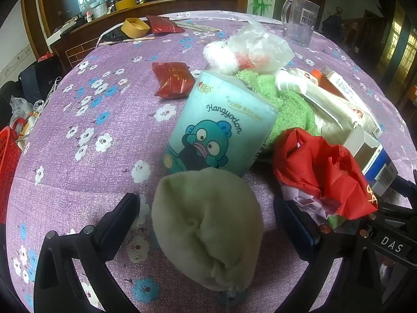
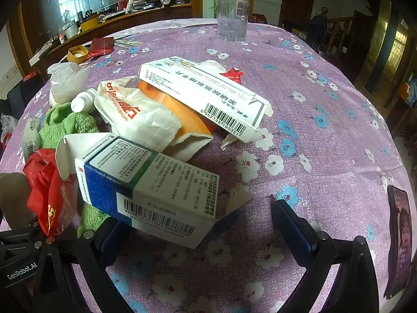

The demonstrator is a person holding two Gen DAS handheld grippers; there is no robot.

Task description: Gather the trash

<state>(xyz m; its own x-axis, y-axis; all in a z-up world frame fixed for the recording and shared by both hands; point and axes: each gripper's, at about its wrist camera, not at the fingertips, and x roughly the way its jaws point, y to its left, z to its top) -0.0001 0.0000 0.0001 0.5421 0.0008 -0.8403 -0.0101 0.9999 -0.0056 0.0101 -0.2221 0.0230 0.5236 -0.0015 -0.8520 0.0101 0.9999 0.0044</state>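
- The left wrist view alone is showing a pale cream cloth bundle (image 1: 206, 229) lying on the desk (image 1: 78, 182) between the wide-spread fingers of the left gripper (image 1: 206, 216); neither pad is touching it.
- Just behind the bundle, a blue tissue pack (image 1: 219, 122) with a cartoon fish is leaning on a green towel (image 1: 292, 104), with a crumpled red wrapper (image 1: 173, 79) just left of the pack and a red plastic bag (image 1: 320, 174) to its right.
- Only this view is catching a clear bag of white wads (image 1: 250, 49) behind the pack, and a red basket (image 1: 7, 167) past the desk's left edge.
- The right wrist view alone is showing a blue-and-white carton (image 2: 151, 187) lying open-ended, its near corner overlapping the left finger of the right gripper (image 2: 206, 224), whose fingers are standing fully apart and clamping nothing.
- Behind that carton, a white pouch with red print (image 2: 135, 114), an orange box (image 2: 187, 122), a long white barcode box (image 2: 203, 96) and a small white bottle (image 2: 83, 101) are piling together.
- A phone (image 2: 401, 237) is lying at the right of the carton, near the desk edge.
- Both grippers are tilting steeply down toward the desk.
- A clear mug (image 2: 232, 15) is standing far behind the carton, well apart.
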